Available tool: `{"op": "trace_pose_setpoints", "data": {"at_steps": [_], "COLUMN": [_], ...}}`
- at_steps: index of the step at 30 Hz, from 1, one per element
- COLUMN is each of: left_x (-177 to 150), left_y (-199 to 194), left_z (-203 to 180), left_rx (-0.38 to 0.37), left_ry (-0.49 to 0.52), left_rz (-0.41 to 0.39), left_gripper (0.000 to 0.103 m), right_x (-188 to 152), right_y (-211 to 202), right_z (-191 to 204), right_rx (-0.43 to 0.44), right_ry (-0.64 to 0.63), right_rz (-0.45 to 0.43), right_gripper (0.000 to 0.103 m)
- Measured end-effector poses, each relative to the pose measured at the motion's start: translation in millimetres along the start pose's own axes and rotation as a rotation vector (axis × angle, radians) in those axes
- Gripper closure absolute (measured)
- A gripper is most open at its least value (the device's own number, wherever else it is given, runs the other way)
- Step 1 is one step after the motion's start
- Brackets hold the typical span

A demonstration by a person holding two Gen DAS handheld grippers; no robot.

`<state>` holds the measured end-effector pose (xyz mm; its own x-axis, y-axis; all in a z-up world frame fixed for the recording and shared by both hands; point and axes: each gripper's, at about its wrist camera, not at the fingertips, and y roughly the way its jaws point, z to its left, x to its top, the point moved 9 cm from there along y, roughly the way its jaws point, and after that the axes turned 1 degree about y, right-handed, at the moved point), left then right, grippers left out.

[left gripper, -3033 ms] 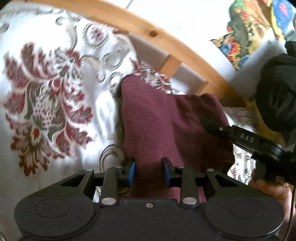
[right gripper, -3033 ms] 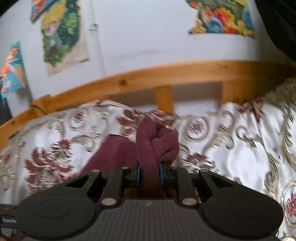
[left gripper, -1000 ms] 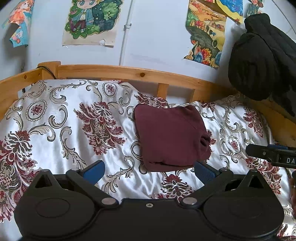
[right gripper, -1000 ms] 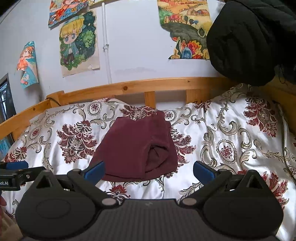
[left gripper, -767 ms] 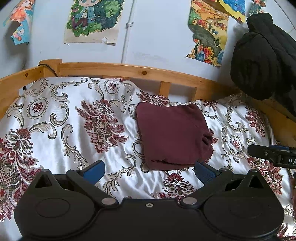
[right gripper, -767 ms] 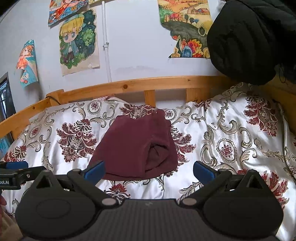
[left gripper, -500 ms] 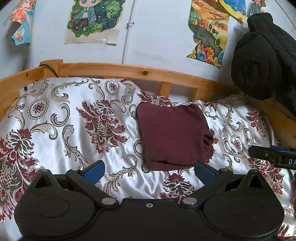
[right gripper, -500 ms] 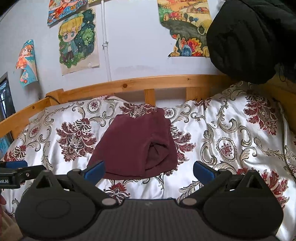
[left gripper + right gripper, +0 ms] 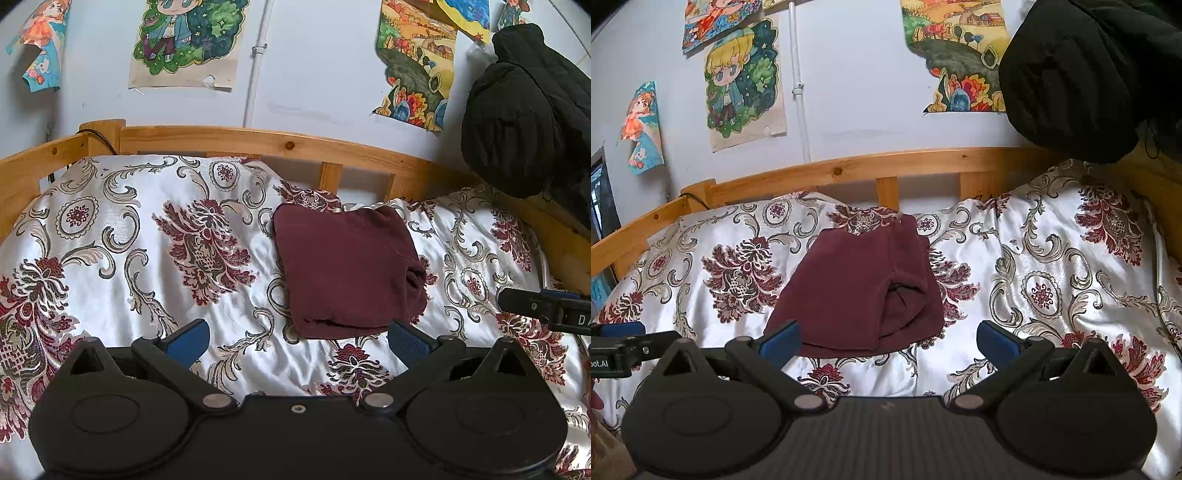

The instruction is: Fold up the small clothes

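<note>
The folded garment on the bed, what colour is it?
The folded garment is plain dark maroon, clearest in the left wrist view.

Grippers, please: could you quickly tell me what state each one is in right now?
Left gripper: open, holding nothing, clear of the maroon garment.
Right gripper: open, holding nothing, short of the garment.
</note>
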<state>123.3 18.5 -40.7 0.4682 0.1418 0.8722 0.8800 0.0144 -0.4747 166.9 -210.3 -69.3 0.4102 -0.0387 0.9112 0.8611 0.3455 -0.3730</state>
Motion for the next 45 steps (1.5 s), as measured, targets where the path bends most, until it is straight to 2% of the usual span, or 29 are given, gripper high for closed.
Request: {"op": "trace_pose_setpoints", "data": {"at_steps": [45], "left_x": [-4.0], "left_y": [2.5], "left_z": [-1.0], "left_rx": [-0.006], "left_ry": [0.021], "left_rz": [0.02], "left_gripper": [0.001], "right_x": [-4.7], "right_y": [-0.9], "right_z": [-1.2], "right_rx": [-0.008], "right_ry": [0.037], "right_rz": [0.013], "right_gripper": [0.0]}}
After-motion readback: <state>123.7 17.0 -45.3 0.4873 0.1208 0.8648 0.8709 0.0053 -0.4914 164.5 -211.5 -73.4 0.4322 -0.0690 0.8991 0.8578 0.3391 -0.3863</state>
